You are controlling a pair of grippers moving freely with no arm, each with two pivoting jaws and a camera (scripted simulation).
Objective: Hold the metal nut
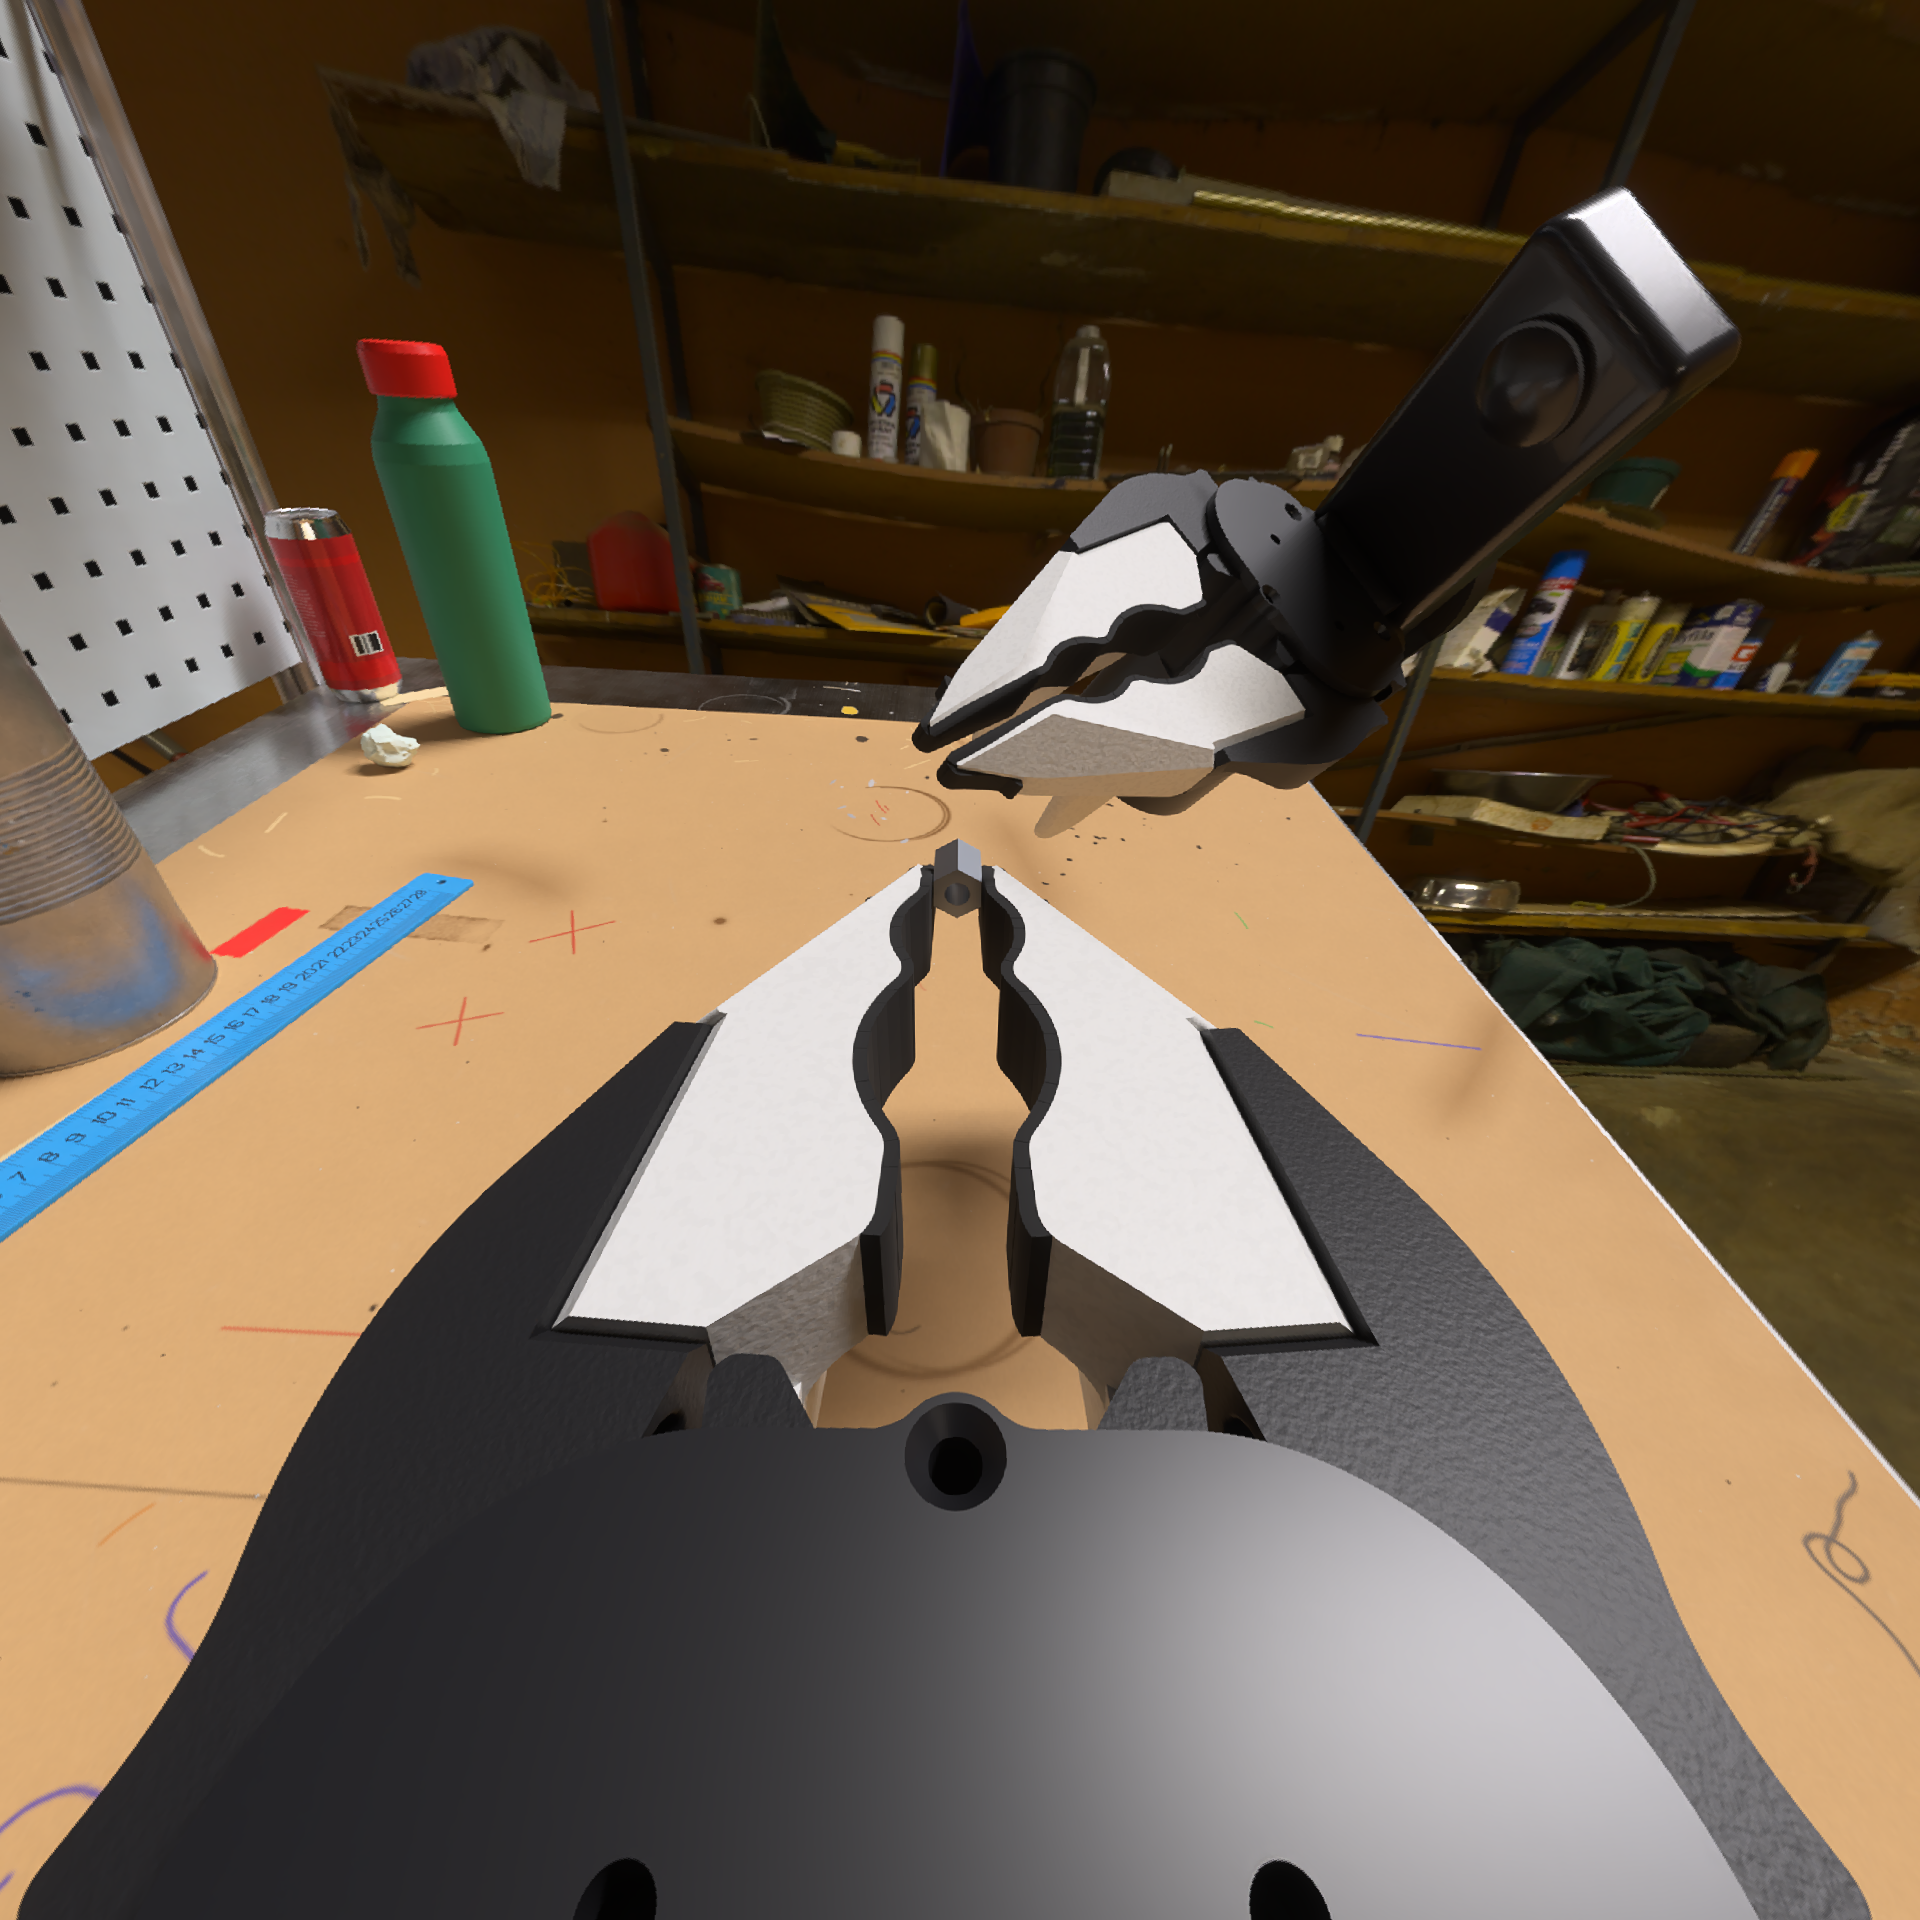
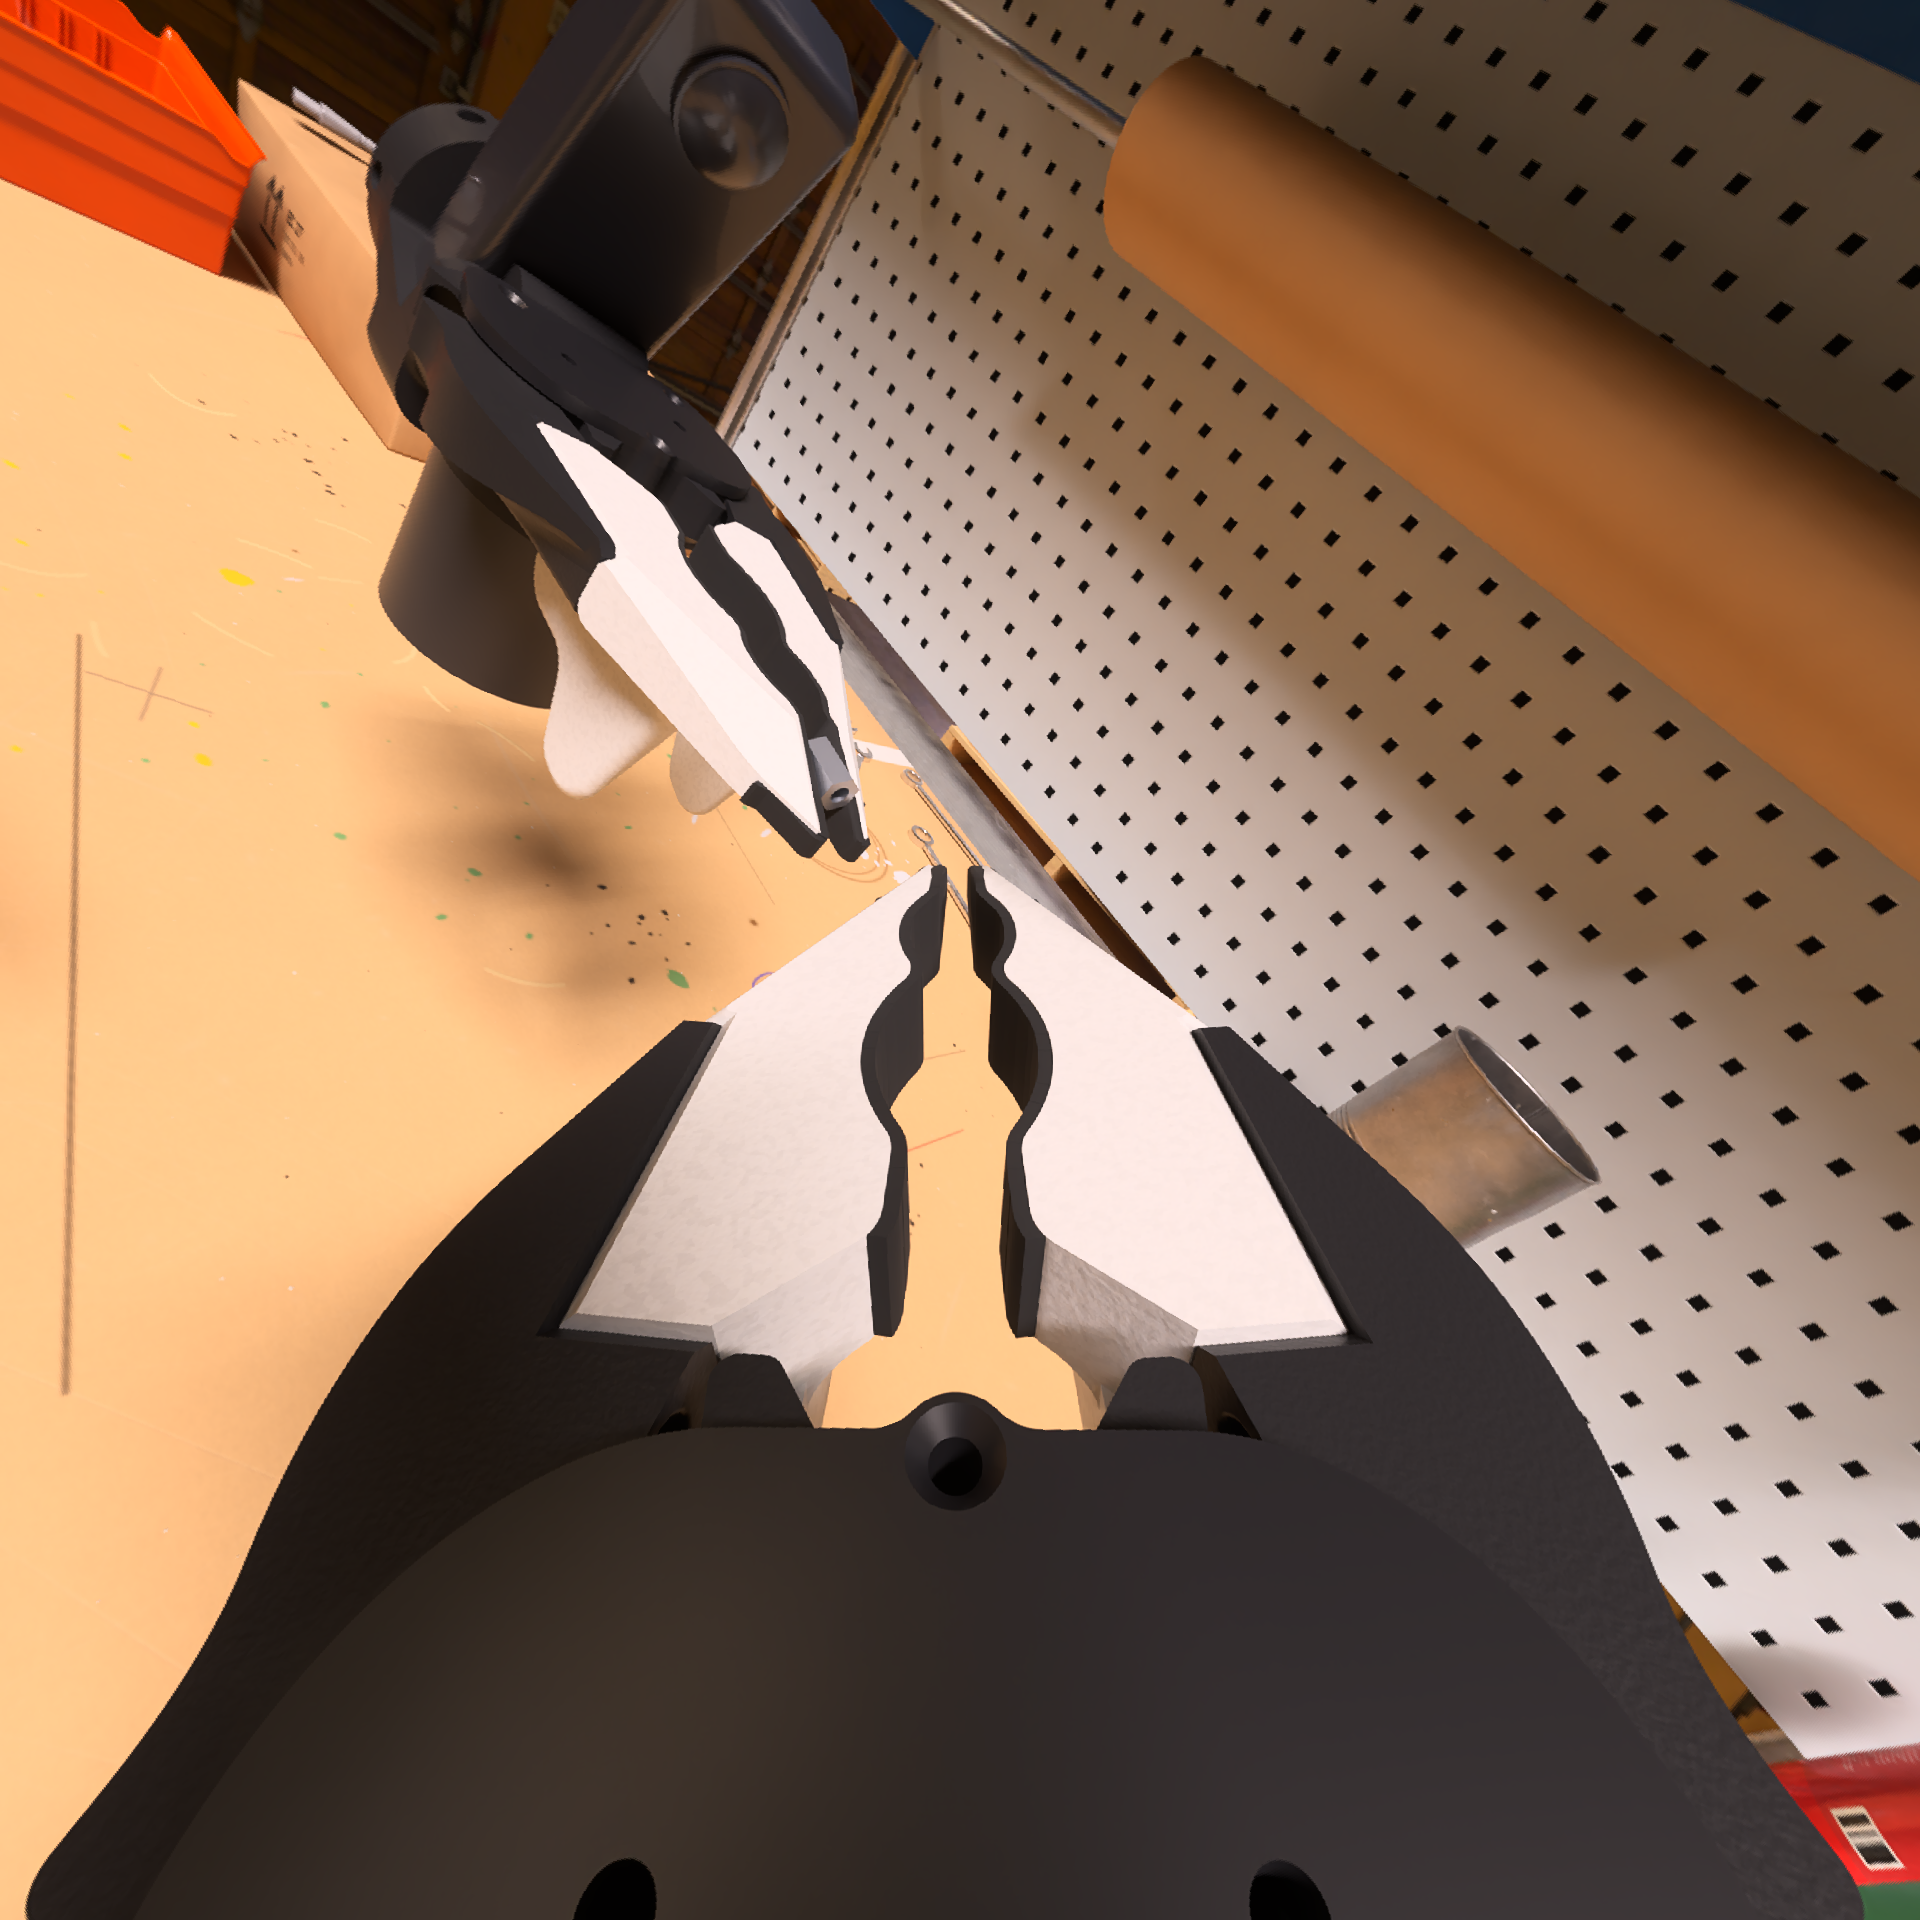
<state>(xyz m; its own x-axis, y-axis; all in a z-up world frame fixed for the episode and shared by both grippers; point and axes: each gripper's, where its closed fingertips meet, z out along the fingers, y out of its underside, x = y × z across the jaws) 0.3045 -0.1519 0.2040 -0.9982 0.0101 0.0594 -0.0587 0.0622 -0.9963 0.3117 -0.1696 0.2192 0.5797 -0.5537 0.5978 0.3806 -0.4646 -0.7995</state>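
A small grey hexagonal metal nut point(image 1: 957, 881) is pinched between the fingertips of my left gripper point(image 1: 957, 889), which is shut on it and holds it above the tan workbench point(image 1: 644, 831). In the right wrist view the left gripper point(image 2: 844, 821) comes in from the upper left with the nut point(image 2: 834, 781) at its tips. My right gripper point(image 2: 956, 878) has its jaws nearly together with nothing between them. In the left wrist view the right gripper point(image 1: 940, 756) hovers just beyond and above the nut, pointing left, apart from it.
A green bottle with a red cap point(image 1: 457, 540), a red can point(image 1: 332, 603), a blue ruler point(image 1: 208, 1049) and a metal cone point(image 1: 73, 883) stand at the left. A pegboard point(image 2: 1351, 831), a brown roll point(image 2: 1507, 416), a metal tube point(image 2: 1465, 1132) and a black cylinder point(image 2: 457, 592) are nearby.
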